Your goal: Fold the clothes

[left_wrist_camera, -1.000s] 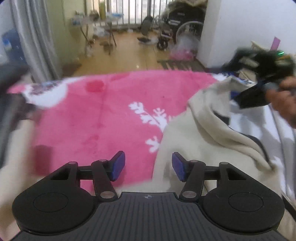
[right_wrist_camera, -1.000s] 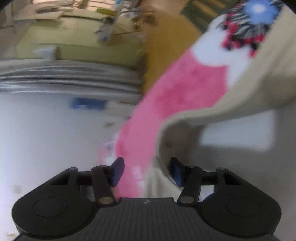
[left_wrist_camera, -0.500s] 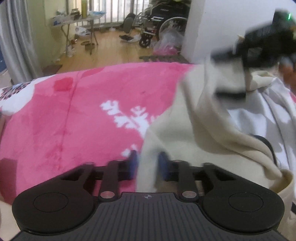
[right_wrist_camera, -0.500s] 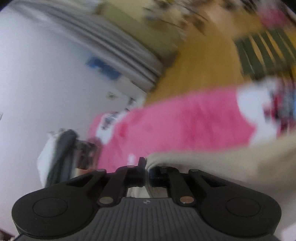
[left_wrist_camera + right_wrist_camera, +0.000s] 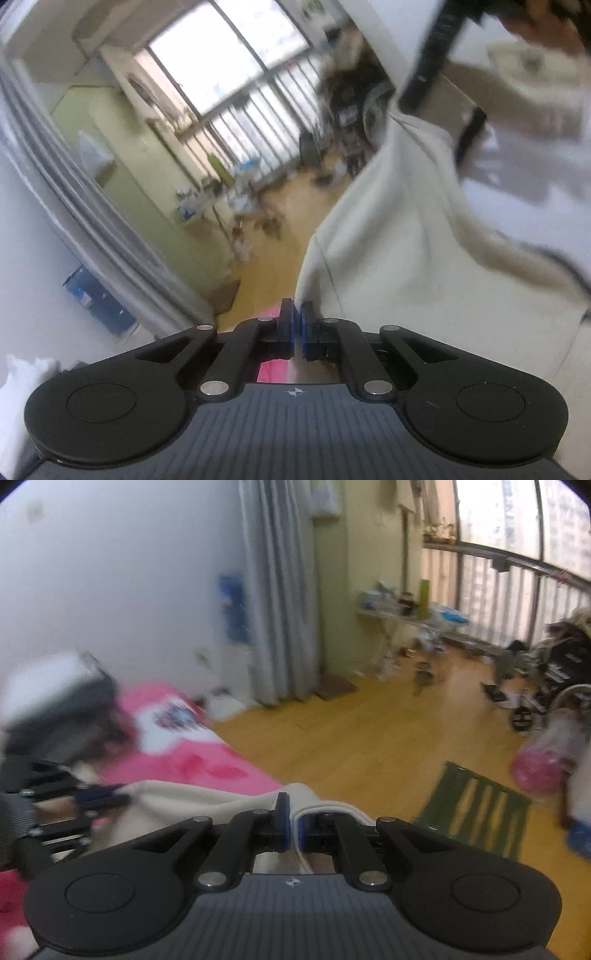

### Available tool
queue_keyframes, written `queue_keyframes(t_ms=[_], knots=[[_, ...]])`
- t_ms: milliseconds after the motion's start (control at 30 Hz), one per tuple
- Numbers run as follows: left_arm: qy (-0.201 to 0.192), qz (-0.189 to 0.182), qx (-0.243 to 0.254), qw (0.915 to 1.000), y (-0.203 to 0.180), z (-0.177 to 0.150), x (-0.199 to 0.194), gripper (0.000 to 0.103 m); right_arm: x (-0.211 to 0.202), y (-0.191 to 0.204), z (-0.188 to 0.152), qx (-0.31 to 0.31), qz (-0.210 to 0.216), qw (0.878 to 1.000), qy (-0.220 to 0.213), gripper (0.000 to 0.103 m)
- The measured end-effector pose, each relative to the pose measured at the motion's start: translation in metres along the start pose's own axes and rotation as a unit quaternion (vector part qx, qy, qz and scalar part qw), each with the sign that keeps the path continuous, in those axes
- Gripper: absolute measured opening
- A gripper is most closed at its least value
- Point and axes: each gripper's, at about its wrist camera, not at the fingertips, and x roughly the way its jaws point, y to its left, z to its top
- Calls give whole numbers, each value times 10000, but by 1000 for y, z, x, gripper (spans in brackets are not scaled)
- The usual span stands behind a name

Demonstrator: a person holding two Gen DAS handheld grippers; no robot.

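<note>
We are only at the start: our left gripper (image 5: 297, 325) and right gripper (image 5: 293, 825), jaws having just been closing, each pinch an edge of the cream garment (image 5: 388, 236), which hangs stretched between them above the pink blanket (image 5: 207, 764). No fold shows. No writing is legible.

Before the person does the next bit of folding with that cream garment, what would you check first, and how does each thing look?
1. Left gripper pinched on the cream garment: ok; its jaws have just been closing, cloth edge between the pads.
2. Right gripper pinched on the garment's hem: ok, cloth folds over its pads.
3. Garment lifted off the pink blanket: cannot tell, lower part hidden.
4. Cloth spread flat between the two grips: not ok, it sags in folds.
5. Both grippers apart, not colliding: ok.
</note>
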Motion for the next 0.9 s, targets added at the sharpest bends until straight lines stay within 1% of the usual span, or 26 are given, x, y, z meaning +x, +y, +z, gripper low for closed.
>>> queue_keyframes(t_ms=[33,67,100,133,167,200,233,267,300,367,400,467,533,567,633,667,700,733,767,800,833,867,900], knots=[[266,-71,43,9996,-7,-6,14,11,21,4,-7,25,-214,9996,171,17],[512,-200,42,9985,-12,-13,25,13,40,4,-13,152,-426,9979,460,24],[669,-278,-38,9974,-14,-17,33,17,59,4,-18,294,-638,9946,768,42],[676,-271,-184,9972,-11,-19,34,27,78,4,-23,436,-848,9896,1074,47],[647,-229,-322,9971,-7,-18,32,36,85,-2,-27,614,-920,9861,1239,51],[639,-158,-431,9969,-1,-17,29,55,84,-11,-29,829,-844,9848,1269,53],[634,-82,-535,9965,5,-16,26,66,78,-21,-29,1054,-764,9837,1243,55],[602,-1,-638,9961,12,-14,22,69,71,-29,-29,1253,-704,9824,1196,56],[617,21,-692,9957,18,-11,16,73,59,-42,-28,1540,-634,9801,1082,60],[681,48,-799,9945,31,-5,3,74,30,-67,-28,2126,-579,9714,881,65],[703,34,-864,9938,37,-3,-5,74,13,-77,-30,2296,-607,9674,880,69],[753,-194,-1002,9919,49,2,-23,74,-20,-94,-34,2583,-676,9594,908,69],[706,-510,-1178,9892,58,5,-51,74,-53,-111,-37,2868,-744,9505,936,69],[682,-663,-1221,9879,63,5,-61,74,-71,-113,-43,2827,-744,9515,957,69],[697,-973,-1288,9844,71,5,-88,75,-116,-108,-54,2576,-701,9581,1041,69],[762,-1154,-1321,9815,74,5,-101,75,-138,-102,-62,2489,-684,9601,1074,69],[836,-1338,-1353,9782,76,5,-115,75,-160,-95,-70,2410,-667,9619,1104,69],[943,-1579,-1426,9726,78,4,-128,75,-181,-90,-81,2411,-612,9626,1073,69],[1077,-1831,-1517,9653,79,1,-137,75,-201,-83,-93,2483,-487,9622,1002,69],[1256,-2119,-1638,9552,78,-2,-143,75,-220,-76,-106,2564,-352,9615,926,69],[1476,-2441,-1807,9413,76,-8,-148,75,-233,-70,-119,2693,-165,9591,858,69],[1699,-2762,-1980,9250,74,-14,-153,75,-245,-63,-133,2828,32,9559,792,69],[1928,-3013,-2079,9104,67,-22,-156,75,-249,-54,-148,2942,206,9522,799,69]])
